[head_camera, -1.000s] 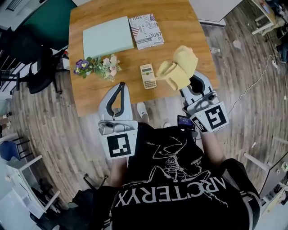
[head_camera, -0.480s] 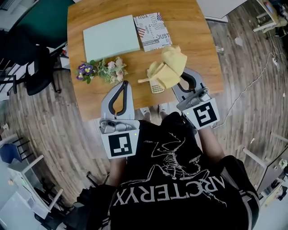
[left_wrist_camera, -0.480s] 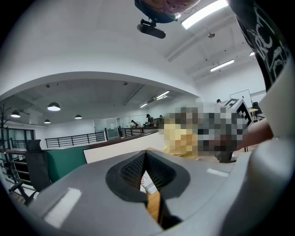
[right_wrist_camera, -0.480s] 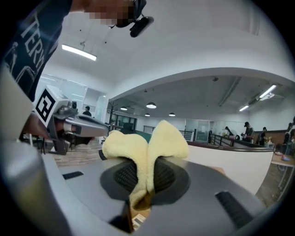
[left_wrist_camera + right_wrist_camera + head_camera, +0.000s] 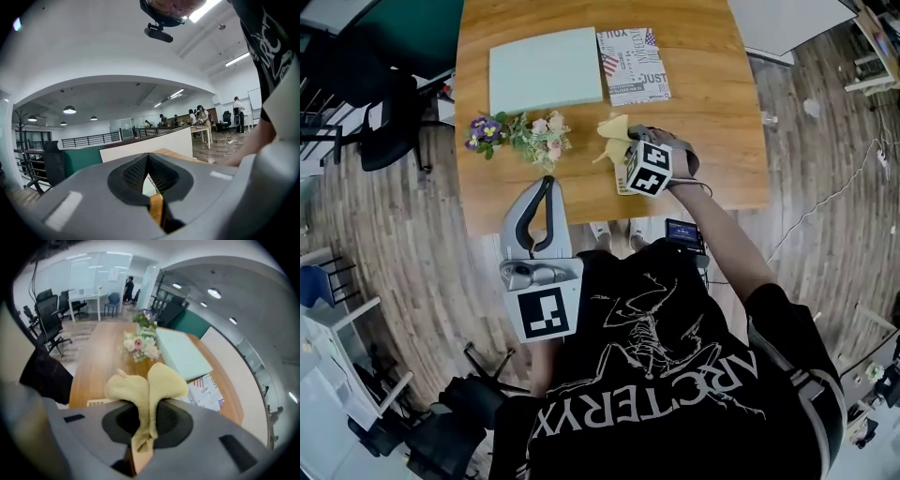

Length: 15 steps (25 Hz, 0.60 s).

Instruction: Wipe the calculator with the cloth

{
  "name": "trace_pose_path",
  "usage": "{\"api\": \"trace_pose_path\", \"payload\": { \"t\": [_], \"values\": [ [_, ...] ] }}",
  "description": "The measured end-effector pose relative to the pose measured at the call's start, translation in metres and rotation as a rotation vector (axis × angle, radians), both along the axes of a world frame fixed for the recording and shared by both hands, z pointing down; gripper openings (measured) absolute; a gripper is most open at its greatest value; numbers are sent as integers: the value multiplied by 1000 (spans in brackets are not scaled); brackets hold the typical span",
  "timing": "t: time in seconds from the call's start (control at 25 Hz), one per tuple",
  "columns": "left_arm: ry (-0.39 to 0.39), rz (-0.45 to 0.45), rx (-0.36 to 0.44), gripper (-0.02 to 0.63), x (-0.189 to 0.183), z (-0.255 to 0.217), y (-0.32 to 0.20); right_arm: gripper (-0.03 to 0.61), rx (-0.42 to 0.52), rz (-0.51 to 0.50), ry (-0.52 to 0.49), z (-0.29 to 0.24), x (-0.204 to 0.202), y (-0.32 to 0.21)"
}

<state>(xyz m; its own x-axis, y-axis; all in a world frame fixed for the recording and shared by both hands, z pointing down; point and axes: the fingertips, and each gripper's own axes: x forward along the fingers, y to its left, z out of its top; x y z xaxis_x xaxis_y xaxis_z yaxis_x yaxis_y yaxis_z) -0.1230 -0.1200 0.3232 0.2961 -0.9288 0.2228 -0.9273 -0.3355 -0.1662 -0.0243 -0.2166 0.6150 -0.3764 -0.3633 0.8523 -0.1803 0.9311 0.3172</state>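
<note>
The yellow cloth (image 5: 612, 128) is pinched in my right gripper (image 5: 628, 150), which tilts down over the near middle of the wooden table (image 5: 712, 103). The cloth lies on the calculator (image 5: 620, 185), of which only the near end shows under the marker cube. In the right gripper view the cloth (image 5: 150, 380) bulges out past the shut right gripper (image 5: 147, 408), and a strip of the calculator (image 5: 96, 403) shows at its left. My left gripper (image 5: 549, 180) is shut on nothing at the table's near edge. The left gripper (image 5: 147, 157) points level across the room.
A small flower bunch (image 5: 520, 134) lies left of the cloth. A pale green pad (image 5: 546, 69) and a printed magazine (image 5: 633, 66) lie at the table's far side. Black office chairs (image 5: 356, 103) stand to the left on the wood floor.
My right gripper has swung left and forward with the cloth, from beside the calculator to on top of it, and now tilts steeply down. The left gripper has hardly moved.
</note>
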Motion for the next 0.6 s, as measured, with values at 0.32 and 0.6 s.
{"api": "trace_pose_path", "payload": {
  "t": [0.32,0.6],
  "values": [
    [-29,-111,-11,9,-22,0,24,54,-21,-135,224,82,3,-12],
    [-32,-116,-19,9,-24,5,25,54,-33,-167,233,82,0,-6]
  ]
}}
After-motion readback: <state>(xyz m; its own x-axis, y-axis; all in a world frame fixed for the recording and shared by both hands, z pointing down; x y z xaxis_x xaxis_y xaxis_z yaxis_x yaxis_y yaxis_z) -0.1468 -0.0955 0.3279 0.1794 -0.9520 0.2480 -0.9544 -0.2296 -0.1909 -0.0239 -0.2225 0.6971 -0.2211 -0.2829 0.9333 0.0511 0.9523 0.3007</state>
